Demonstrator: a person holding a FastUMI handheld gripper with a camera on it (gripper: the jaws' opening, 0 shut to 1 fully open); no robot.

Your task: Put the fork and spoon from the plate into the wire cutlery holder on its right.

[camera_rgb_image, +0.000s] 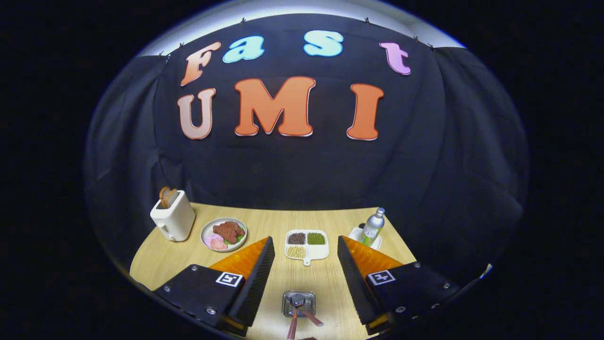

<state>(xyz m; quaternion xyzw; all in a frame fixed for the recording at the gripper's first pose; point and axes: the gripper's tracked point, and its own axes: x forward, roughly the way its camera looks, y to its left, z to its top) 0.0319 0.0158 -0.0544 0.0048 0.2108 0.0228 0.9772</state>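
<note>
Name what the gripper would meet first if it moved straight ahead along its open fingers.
Probably the white divided dish of grains, lying ahead of the open gripper; depth is uncertain. The cutlery holder sits nearer, low between the fingers.

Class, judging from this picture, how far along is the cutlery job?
Done, apparently: two handled utensils stand in the wire holder, between the fingers. In hand: nothing; the tool is open and empty. Left: seemingly nothing, though the utensil heads are hidden, so fork and spoon cannot be confirmed.

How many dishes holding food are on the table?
2: a round plate of meat beside the toaster, and a sectioned tray of grains beyond the open claw.
</note>
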